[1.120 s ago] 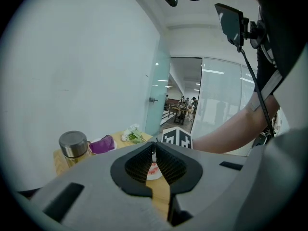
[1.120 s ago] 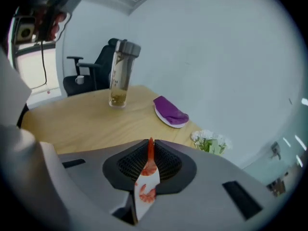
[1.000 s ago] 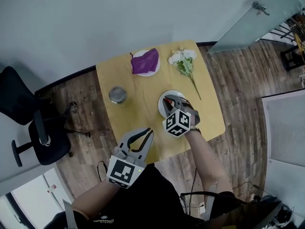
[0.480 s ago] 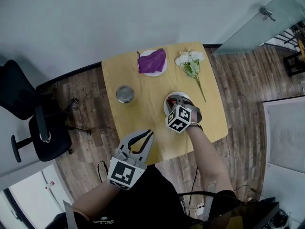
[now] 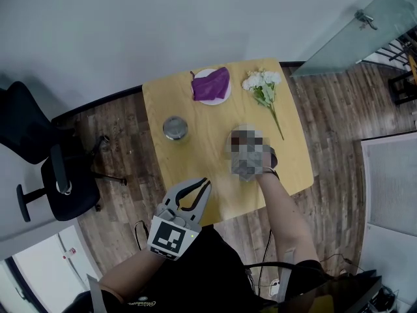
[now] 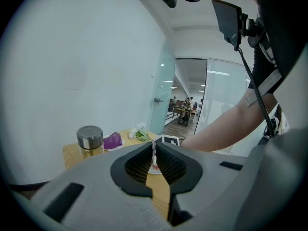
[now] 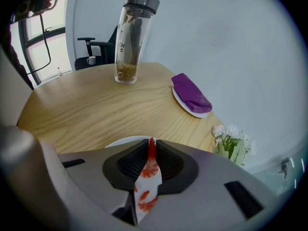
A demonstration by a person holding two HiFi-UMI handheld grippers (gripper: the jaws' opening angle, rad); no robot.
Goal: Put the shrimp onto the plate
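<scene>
My right gripper is shut on the shrimp, a flat red-and-white piece standing upright between its jaws. It hangs just over the near rim of the white plate on the yellow table. A mosaic patch covers this gripper and most of the plate in the head view. My left gripper is at the table's near edge, to the left of the plate. It is shut with nothing in it. Past its fingertips, the left gripper view shows the right gripper's marker cube.
A glass bottle with a metal lid stands left of the plate. A purple cloth on a small white plate and white flowers lie at the far edge. A black office chair stands left of the table on the wooden floor.
My right gripper has edged slightly farther over the plate with the shrimp still in it. The left gripper has kept its place.
</scene>
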